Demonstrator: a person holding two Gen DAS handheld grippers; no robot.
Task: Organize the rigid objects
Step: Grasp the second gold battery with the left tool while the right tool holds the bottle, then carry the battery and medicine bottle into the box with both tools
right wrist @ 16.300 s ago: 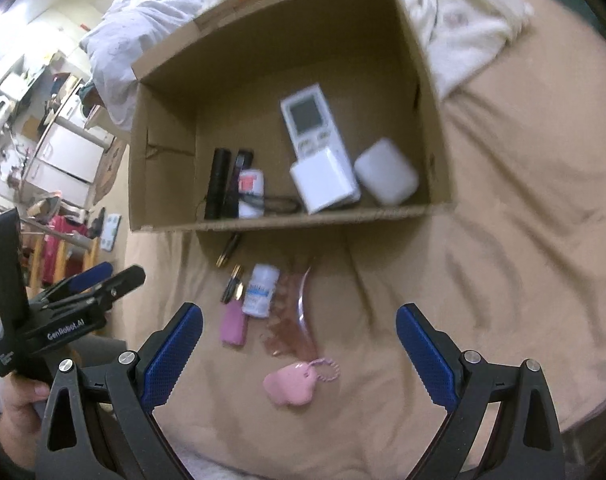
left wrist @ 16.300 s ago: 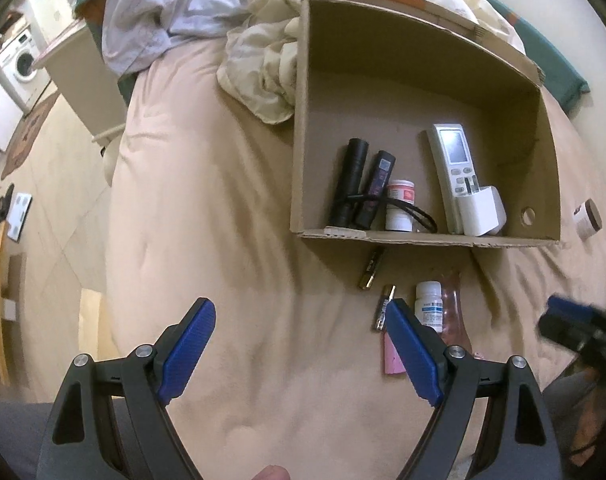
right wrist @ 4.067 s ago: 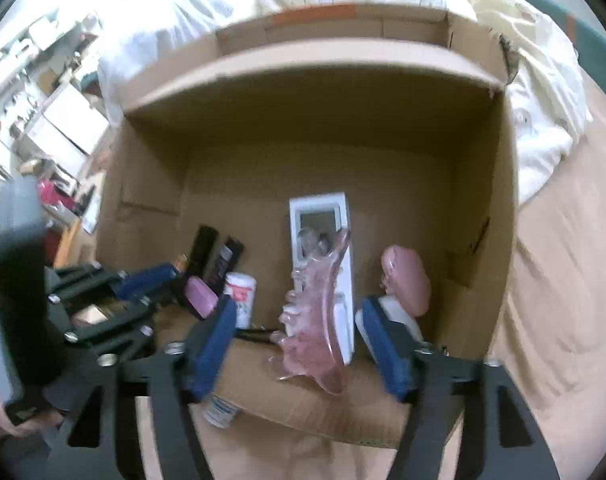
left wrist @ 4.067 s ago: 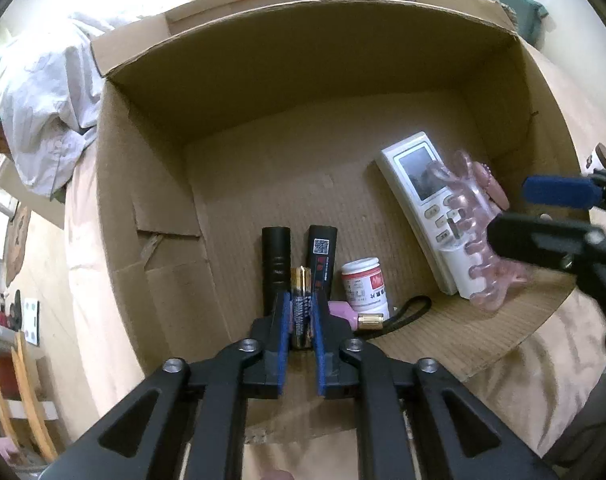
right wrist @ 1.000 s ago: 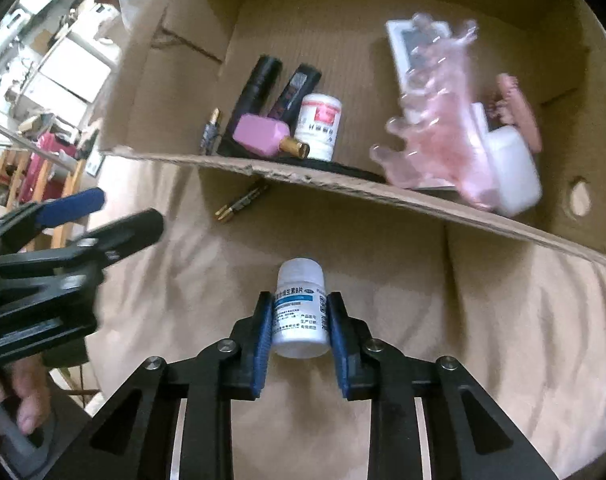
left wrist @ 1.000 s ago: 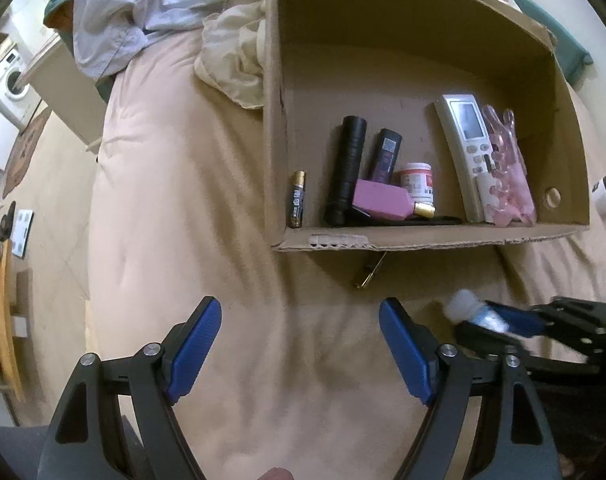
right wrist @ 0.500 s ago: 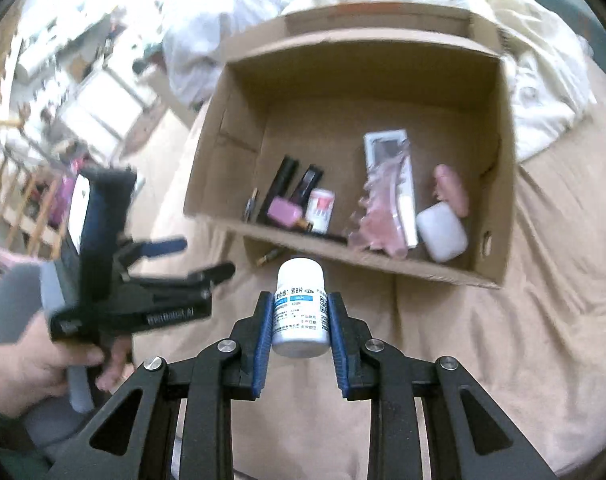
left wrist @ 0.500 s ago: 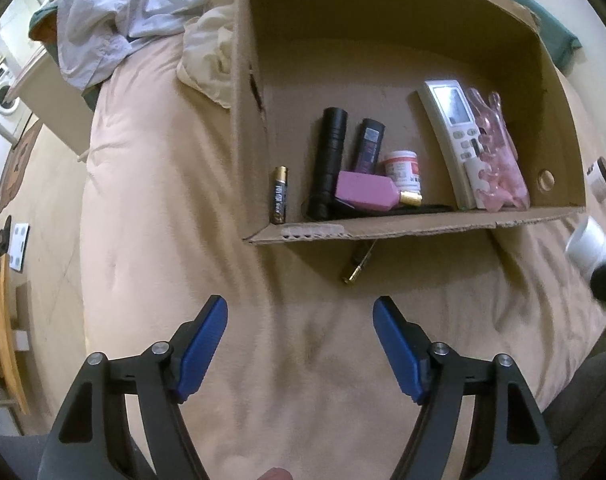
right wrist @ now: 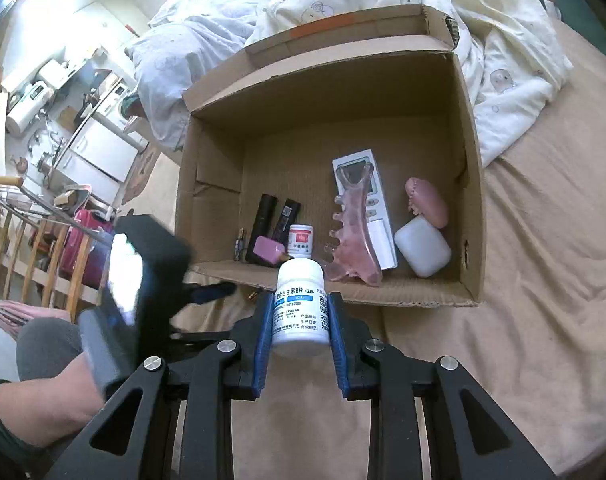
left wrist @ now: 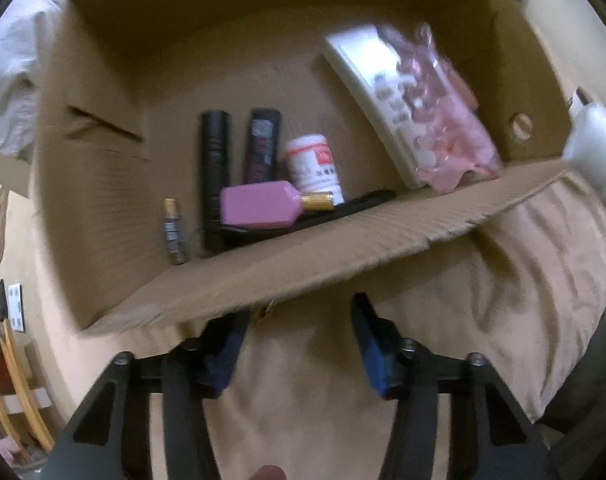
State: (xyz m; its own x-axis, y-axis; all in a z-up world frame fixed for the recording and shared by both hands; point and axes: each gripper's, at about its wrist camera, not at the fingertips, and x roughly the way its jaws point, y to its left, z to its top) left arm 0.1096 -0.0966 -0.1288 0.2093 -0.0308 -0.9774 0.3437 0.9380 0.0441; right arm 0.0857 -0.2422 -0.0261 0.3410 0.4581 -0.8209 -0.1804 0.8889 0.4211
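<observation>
Right gripper grasps a white bottle, upright, cap toward the box; left gripper released on the bed; only its view shows the battery clearly.

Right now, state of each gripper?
Left gripper: open, holding nothing, down by the box's front wall.
Right gripper: closed on the white pill bottle.

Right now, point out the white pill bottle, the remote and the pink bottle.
white pill bottle (right wrist: 301,306): right wrist view, on its blue-and-white label, between the tongs.
remote (right wrist: 375,194): right wrist view, on its bare right side, beside the hair claw.
pink bottle (left wrist: 257,205): left wrist view, on its pink body.
</observation>
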